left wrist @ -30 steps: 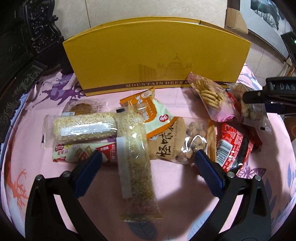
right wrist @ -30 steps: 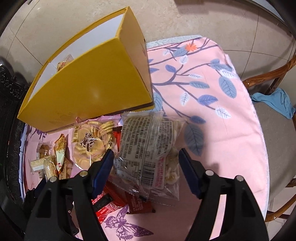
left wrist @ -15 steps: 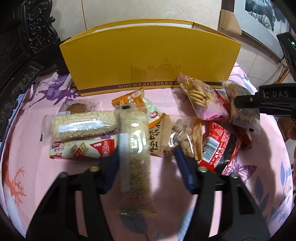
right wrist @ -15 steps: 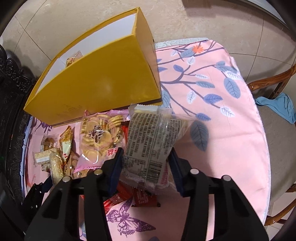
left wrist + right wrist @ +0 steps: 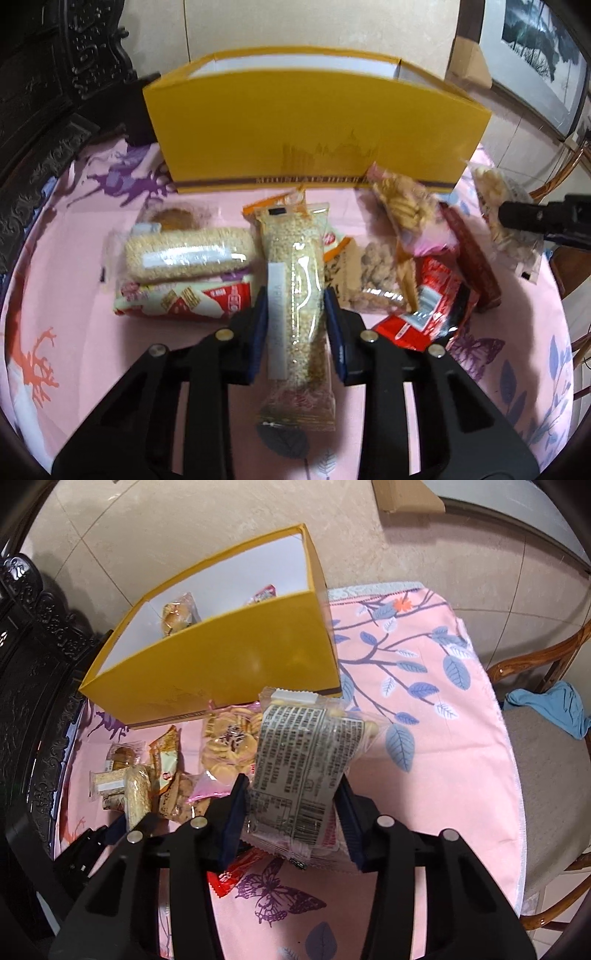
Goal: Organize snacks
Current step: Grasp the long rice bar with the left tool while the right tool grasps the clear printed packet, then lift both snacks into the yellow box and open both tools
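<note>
A long clear-wrapped grain bar (image 5: 295, 266) lies lengthwise between the blue pads of my left gripper (image 5: 295, 299). The jaws are closing and press on its sides. My right gripper (image 5: 291, 786) is shut on a clear bag of pale snacks with a printed label (image 5: 295, 753), held above the pink cloth. In the left wrist view that bag (image 5: 495, 206) hangs at the right. The open yellow box (image 5: 221, 657) stands behind the pile and holds a wrapped cake (image 5: 177, 616) and a pink packet (image 5: 264, 594).
On the cloth lie a second grain bar (image 5: 188, 254), a red-and-white cracker pack (image 5: 181, 301), a nut bag (image 5: 373, 273), a pink biscuit bag (image 5: 406, 206) and a red packet (image 5: 432, 306). A wooden chair with a blue cloth (image 5: 550, 705) stands right; dark carved furniture (image 5: 44, 110) left.
My left jaws closed from wide apart onto the long grain bar. My right jaws closed onto the labelled bag and lifted it off the pile.
</note>
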A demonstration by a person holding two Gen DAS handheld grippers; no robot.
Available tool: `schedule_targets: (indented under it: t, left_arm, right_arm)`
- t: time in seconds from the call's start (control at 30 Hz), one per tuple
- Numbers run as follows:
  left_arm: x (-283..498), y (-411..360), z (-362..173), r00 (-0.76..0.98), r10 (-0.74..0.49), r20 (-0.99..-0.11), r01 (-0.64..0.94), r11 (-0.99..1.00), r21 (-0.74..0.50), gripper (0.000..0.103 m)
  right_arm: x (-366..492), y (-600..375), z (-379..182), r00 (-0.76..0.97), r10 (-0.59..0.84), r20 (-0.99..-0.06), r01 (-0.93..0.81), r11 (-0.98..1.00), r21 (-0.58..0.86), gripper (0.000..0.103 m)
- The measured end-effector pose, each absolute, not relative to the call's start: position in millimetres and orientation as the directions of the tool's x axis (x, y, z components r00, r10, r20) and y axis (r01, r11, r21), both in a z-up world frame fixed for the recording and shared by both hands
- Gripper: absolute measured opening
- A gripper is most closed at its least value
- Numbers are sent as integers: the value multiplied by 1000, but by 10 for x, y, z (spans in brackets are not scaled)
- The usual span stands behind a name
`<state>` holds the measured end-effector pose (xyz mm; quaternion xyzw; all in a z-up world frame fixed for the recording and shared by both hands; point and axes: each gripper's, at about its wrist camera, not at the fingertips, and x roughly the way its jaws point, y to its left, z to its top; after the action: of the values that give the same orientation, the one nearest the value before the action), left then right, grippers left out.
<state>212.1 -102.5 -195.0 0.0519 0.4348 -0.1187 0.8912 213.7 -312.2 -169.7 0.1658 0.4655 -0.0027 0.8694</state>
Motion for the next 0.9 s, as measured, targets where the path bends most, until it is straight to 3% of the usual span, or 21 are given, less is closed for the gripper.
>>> schedule_targets:
  t: [0.33,0.6,0.7,0.73,0.8,0.9]
  left_arm:
    - [2342,-994,-1107,699,-207,-684,271,962,-14,30]
    - [3393,-1099,-334,773,-222,-595,275,961,-1,30]
    - [3862,-1209,-357,760,-177,-626,254,967,35,32]
    - [3952,-1217,-374,756,-164,-633,239,970,35,37]
    - [4110,-1243,-427,755,-118,-645,193,980,47,90]
    - [4146,-1246,-451,775,-90,-626,164,985,61,92]
  right_arm:
    - [2124,-3004,-1161,644,202,-738,91,937,336,47]
    - [2941,-2884,-433,745,219,-630,-10,948,319,47]
    - [3367,-2853,-416,731,228,-643,-18,949,315,48]
    - [3461,-2843,-431,724,224,-653,-15,951,309,49]
    - [3687,-2809,-501,701,200,-685,-2,960,279,51]
    - [3814,-2779,-558,679,169,-715,15,970,244,61]
